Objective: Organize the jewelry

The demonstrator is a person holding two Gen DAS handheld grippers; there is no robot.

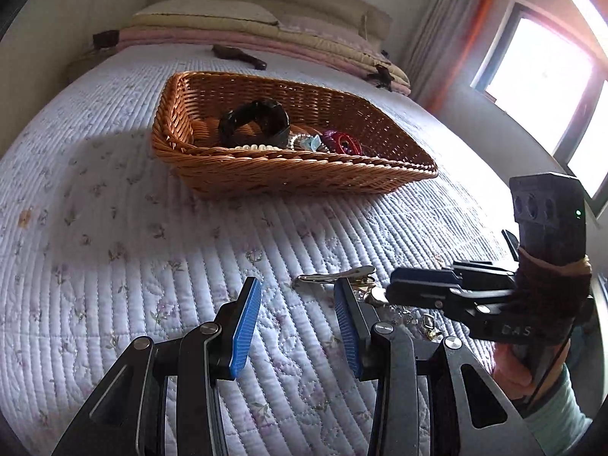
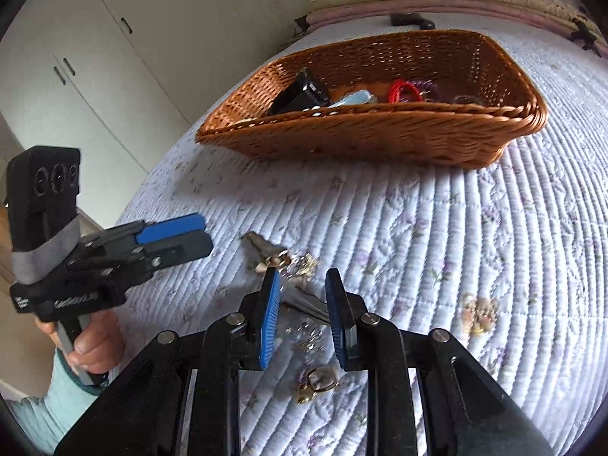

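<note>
We have several pieces in the basket (image 2: 380, 144) at upper centre; clips (image 2: 300, 266) remain mid-frame, both the left gripper (image 1: 298, 326) and the right gripper (image 2: 302, 319) released.

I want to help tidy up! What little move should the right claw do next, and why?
Probably lower the right claw and close it on the silver hair clip. Both claws look open and empty, and the clip lies on the quilt between the right one's fingers, among small gold pieces. The wicker basket already holds other jewelry, so the clip likely goes there next.
</note>
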